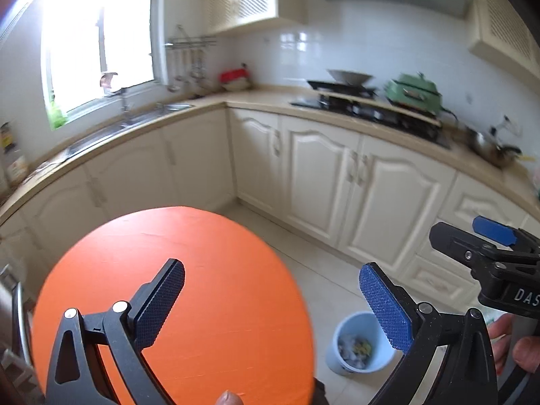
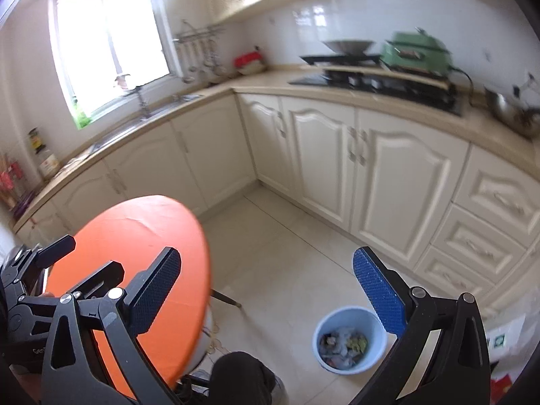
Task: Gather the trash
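Both grippers, left (image 1: 273, 300) and right (image 2: 266, 295), are spread wide, holding nothing. Round orange table (image 1: 175, 270) shows no trash; scan surroundings carefully before approaching the pale-blue plastic bin (image 2: 349, 339).

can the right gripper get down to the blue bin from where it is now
Probably yes. The right gripper is open and empty, and the blue bin stands on bare floor tiles just ahead of it and below, already holding trash. The orange table lies off to the left, not in between.

Window (image 1: 98, 50) glare, fisheye warp, prob motion blur.
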`<action>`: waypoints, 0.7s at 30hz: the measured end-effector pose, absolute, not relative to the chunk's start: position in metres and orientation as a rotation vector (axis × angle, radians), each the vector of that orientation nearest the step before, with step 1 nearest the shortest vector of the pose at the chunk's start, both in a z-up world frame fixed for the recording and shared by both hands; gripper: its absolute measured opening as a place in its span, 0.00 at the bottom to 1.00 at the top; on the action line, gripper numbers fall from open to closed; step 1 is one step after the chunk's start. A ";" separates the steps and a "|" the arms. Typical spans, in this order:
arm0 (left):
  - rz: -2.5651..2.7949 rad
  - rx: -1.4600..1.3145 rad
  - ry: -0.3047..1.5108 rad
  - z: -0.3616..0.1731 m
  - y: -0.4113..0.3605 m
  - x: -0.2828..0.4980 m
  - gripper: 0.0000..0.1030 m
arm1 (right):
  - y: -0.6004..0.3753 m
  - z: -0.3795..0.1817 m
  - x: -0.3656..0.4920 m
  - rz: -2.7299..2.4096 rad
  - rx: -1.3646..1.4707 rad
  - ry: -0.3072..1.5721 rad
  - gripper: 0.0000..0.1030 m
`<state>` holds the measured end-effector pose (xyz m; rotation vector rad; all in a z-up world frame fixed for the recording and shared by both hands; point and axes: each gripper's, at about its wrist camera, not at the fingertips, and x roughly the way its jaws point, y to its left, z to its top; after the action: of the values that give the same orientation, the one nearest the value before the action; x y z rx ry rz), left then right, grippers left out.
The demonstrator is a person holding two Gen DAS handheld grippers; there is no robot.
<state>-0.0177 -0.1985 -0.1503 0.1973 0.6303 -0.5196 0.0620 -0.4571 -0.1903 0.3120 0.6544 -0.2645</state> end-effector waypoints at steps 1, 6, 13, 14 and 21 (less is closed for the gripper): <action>-0.497 0.182 0.618 -0.145 -0.186 -0.027 0.99 | -0.444 -0.183 0.066 -0.241 0.295 0.642 1.00; -0.381 0.143 0.571 -0.126 -0.119 -0.066 0.99 | -0.382 -0.156 0.082 -0.126 0.229 0.594 1.00; -0.251 0.078 0.536 -0.105 -0.052 -0.117 0.99 | -0.301 -0.138 0.096 0.007 0.182 0.553 1.00; -0.234 0.074 0.532 -0.104 -0.045 -0.123 0.99 | -0.291 -0.137 0.097 0.025 0.176 0.548 1.00; -0.108 0.048 0.500 -0.092 0.001 -0.159 0.99 | -0.239 -0.127 0.092 0.097 0.133 0.516 1.00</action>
<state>-0.1587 0.0013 -0.0917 0.0485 0.5003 -0.1083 0.0921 -0.2388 -0.1271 0.1334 0.5158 0.0970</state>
